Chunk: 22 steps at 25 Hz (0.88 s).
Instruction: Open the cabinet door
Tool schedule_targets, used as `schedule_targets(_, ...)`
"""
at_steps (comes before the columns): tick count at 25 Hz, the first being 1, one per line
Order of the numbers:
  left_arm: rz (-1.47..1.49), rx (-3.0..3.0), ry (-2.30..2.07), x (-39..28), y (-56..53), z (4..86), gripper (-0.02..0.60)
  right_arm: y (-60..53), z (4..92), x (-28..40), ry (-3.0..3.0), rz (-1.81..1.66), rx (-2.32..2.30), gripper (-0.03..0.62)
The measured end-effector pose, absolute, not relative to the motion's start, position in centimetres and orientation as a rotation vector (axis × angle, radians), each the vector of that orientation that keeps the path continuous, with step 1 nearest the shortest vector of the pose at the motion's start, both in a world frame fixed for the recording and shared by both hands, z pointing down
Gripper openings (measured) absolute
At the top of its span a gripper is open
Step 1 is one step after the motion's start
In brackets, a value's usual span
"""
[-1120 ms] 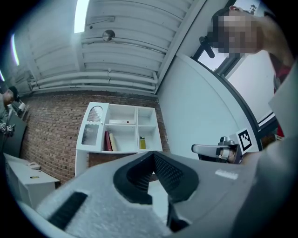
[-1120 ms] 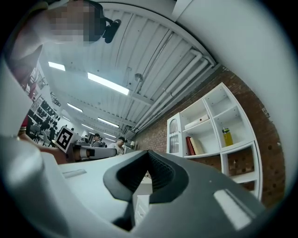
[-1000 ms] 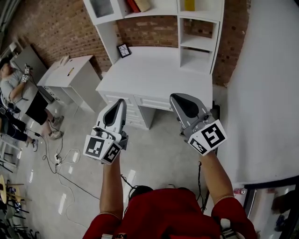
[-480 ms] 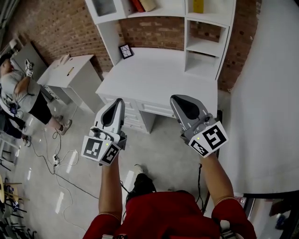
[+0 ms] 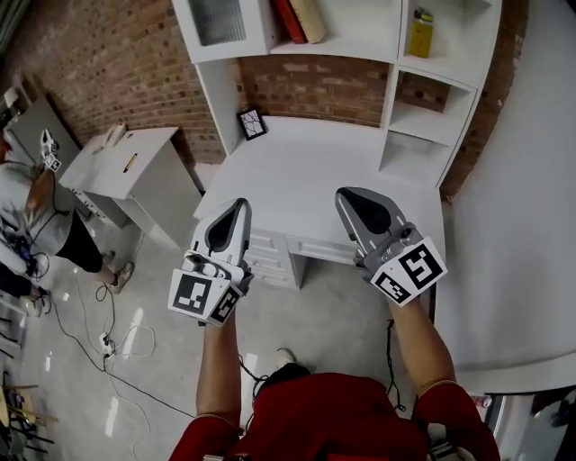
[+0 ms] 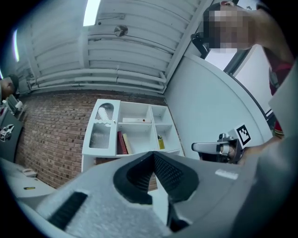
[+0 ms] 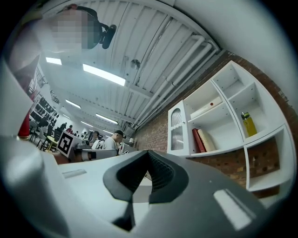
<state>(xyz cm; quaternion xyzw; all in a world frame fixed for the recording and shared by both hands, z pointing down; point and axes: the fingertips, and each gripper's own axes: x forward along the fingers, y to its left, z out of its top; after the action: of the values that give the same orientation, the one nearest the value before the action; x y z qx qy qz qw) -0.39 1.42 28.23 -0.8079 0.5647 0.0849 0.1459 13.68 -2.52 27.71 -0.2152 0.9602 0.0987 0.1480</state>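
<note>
My left gripper (image 5: pixel 239 209) and right gripper (image 5: pixel 347 194) are both clenched shut, holding nothing. The door (image 5: pixel 219 20) is ahead of the left jaws and higher, well apart. If I arrive with jaws shut, I may bump its glass and grab nothing.

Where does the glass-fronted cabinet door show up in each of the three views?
Head view: the cabinet door sits at the top edge, left of centre, partly cut off.
Left gripper view: the door is left of centre, above the jaws.
Right gripper view: the door is right of centre, above the jaws.
Shared landmark: the red book on the open shelf just right of the door, seen in every view.
</note>
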Motion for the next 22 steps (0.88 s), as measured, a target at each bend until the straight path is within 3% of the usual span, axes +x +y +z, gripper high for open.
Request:
schedule_targets(10, 0.266, -2.384, 1.538, -12.4, -5.1, 27.6, 0.0, -9.8, 26.8, 1.4, 2.75, 0.266, -0.685, 0.012)
schedule_targets(22, 0.293, -2.4, 1.542, -17.3, -12.4, 27.1, 0.0, -18.1, 26.2, -3.2, 2.759, 0.266, -0.703, 0.012)
